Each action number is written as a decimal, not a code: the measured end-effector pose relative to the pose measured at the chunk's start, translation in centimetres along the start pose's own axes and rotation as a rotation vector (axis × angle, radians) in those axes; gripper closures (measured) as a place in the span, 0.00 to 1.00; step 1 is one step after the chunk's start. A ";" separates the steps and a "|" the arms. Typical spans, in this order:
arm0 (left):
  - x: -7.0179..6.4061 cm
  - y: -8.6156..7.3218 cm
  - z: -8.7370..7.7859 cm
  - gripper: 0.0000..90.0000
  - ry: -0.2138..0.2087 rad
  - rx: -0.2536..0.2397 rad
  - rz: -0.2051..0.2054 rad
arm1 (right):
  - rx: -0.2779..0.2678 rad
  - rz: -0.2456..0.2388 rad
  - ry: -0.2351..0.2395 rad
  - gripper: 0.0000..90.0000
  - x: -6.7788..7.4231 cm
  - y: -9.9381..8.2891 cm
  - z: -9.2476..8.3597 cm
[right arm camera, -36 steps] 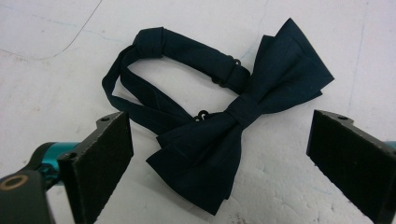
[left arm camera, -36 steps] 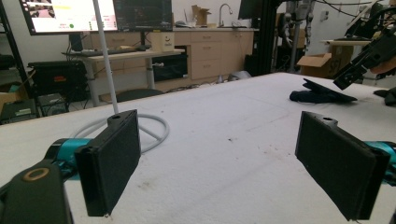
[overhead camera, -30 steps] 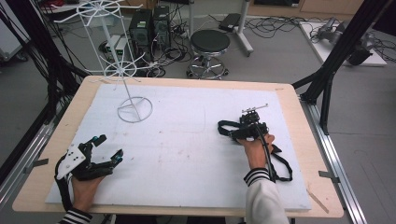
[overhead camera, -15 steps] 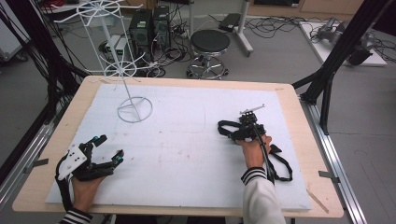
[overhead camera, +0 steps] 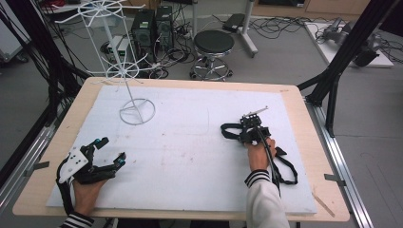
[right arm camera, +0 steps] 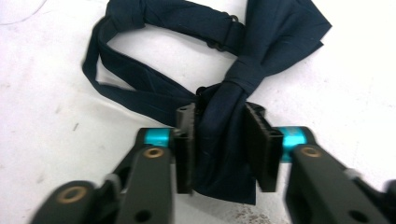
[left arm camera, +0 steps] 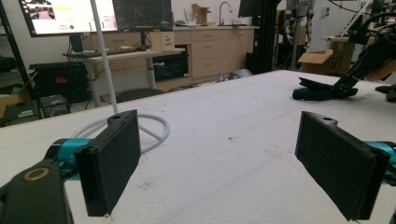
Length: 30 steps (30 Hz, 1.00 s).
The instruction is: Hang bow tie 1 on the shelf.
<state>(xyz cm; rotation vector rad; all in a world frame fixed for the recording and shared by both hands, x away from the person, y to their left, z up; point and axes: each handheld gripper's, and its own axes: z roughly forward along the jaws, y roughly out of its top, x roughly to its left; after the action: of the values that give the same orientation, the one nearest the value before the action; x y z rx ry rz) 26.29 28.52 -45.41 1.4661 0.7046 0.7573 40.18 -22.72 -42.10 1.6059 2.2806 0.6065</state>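
My right gripper (right arm camera: 219, 144) pointed down at the dark blue bow tie (right arm camera: 219, 93). My two jaws had just been closing, and one wing of the bow tie sat between them — the pads pressed on the cloth from both sides, so I was grasping it. The knot of the bow tie sat just past my jaws, and the other wing and the thin strap lay farther out on the white mat (right arm camera: 56, 116).

From the high view, my right gripper (overhead camera: 251, 128) and the bow tie (overhead camera: 233, 132) were on the right part of the white mat (overhead camera: 190, 142), a bit past the middle. My right hand (overhead camera: 259, 152) held the gripper from behind.

My left gripper (overhead camera: 107, 154) rested near the front left corner of the mat, well apart from the bow tie. Its jaws stood wide apart with nothing between them — it was let go. My left hand (overhead camera: 88, 190) lay under it.

Farther away, a white wire stand (overhead camera: 128, 71) stood near the back left of the mat. Behind the table (overhead camera: 304, 118), a round black stool (overhead camera: 214, 42) stood on the floor.
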 end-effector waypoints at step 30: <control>0.1 0.0 0.1 0.16 0.002 0.010 -0.016 | -0.141 -0.099 0.135 0.86 0.5 0.0 -2.1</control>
<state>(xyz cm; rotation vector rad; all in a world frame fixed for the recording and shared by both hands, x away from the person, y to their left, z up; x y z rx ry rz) 26.45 28.52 -45.38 1.4669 0.7219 0.7443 39.02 -22.64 -40.25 1.4172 2.3377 0.8532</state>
